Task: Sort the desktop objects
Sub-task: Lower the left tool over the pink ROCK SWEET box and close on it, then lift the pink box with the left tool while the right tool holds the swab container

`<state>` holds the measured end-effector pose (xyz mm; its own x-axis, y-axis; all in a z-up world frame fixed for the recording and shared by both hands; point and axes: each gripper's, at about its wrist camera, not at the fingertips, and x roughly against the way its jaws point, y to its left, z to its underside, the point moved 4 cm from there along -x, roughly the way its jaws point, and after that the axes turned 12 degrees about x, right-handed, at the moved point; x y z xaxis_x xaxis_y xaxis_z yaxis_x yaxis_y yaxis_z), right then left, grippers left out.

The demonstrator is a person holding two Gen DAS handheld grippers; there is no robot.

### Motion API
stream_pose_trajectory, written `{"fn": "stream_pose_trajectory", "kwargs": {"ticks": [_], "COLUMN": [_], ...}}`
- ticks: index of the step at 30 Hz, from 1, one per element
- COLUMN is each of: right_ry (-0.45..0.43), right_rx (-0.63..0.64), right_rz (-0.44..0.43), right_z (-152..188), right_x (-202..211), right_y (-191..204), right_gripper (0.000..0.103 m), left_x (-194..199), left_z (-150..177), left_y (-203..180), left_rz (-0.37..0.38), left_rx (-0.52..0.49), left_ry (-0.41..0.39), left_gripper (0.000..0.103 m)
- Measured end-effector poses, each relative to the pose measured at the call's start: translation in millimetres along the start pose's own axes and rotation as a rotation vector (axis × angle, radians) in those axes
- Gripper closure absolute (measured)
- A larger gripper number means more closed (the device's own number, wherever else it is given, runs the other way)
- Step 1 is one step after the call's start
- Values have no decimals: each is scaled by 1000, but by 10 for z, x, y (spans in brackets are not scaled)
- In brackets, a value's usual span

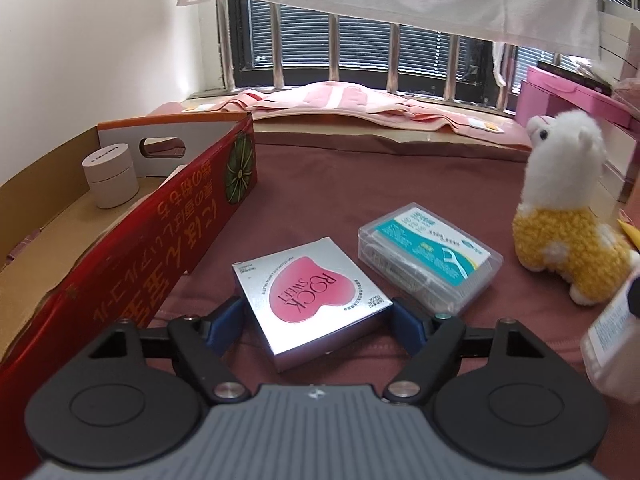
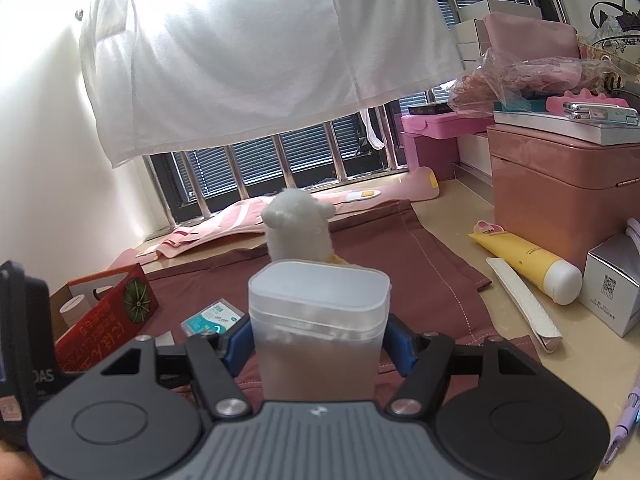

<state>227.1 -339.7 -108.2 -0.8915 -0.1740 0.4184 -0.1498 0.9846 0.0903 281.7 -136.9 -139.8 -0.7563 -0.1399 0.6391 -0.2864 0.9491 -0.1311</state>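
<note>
Nearest my left gripper (image 1: 318,320): silver heart-print box (image 1: 310,300) on the maroon cloth (image 1: 360,184), jaws spread either side, not yet clamped. Right gripper (image 2: 318,344) clamps a frosted container (image 2: 318,320). Judged: pick-up stage; close squarely, then carry toward red carton (image 1: 132,256).

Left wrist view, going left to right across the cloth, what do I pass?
White jar in the red box → silver Rock Sweet box → clear floss-pick case → plush alpaca.

Silver box (image 1: 310,300) with pink heart; teal-labelled clear floss-pick case (image 1: 430,256); white-and-yellow alpaca plush (image 1: 568,216); red carton (image 1: 132,256) with gold lettering; maroon cloth (image 1: 360,184).
</note>
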Motion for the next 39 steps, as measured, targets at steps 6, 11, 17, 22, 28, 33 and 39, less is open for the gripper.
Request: {"fn": "stream_pose_trajectory", "kwargs": {"ticks": [6, 11, 17, 22, 28, 33, 39], "right_ry": [3, 1, 7, 7, 11, 17, 17], "right_rx": [2, 2, 3, 7, 9, 7, 7], "right_rz": [-3, -5, -4, 0, 10, 15, 19], "right_z": [-4, -18, -17, -26, -30, -22, -31], "right_x": [3, 9, 17, 45, 87, 126, 186], "right_y": [24, 41, 43, 37, 24, 22, 48], "right_gripper": [36, 36, 36, 36, 36, 36, 36], "left_x": [41, -31, -76, -10, 95, 151, 297], "left_z": [8, -38, -48, -16, 41, 69, 76], "left_y": [45, -38, -76, -56, -12, 20, -4], "left_rz": [16, -32, -94, -75, 9, 39, 85], "left_rx": [-1, 14, 49, 41, 10, -22, -67], "left_ry": [32, 28, 11, 16, 38, 45, 27], "left_gripper": [21, 16, 19, 23, 24, 24, 25]}}
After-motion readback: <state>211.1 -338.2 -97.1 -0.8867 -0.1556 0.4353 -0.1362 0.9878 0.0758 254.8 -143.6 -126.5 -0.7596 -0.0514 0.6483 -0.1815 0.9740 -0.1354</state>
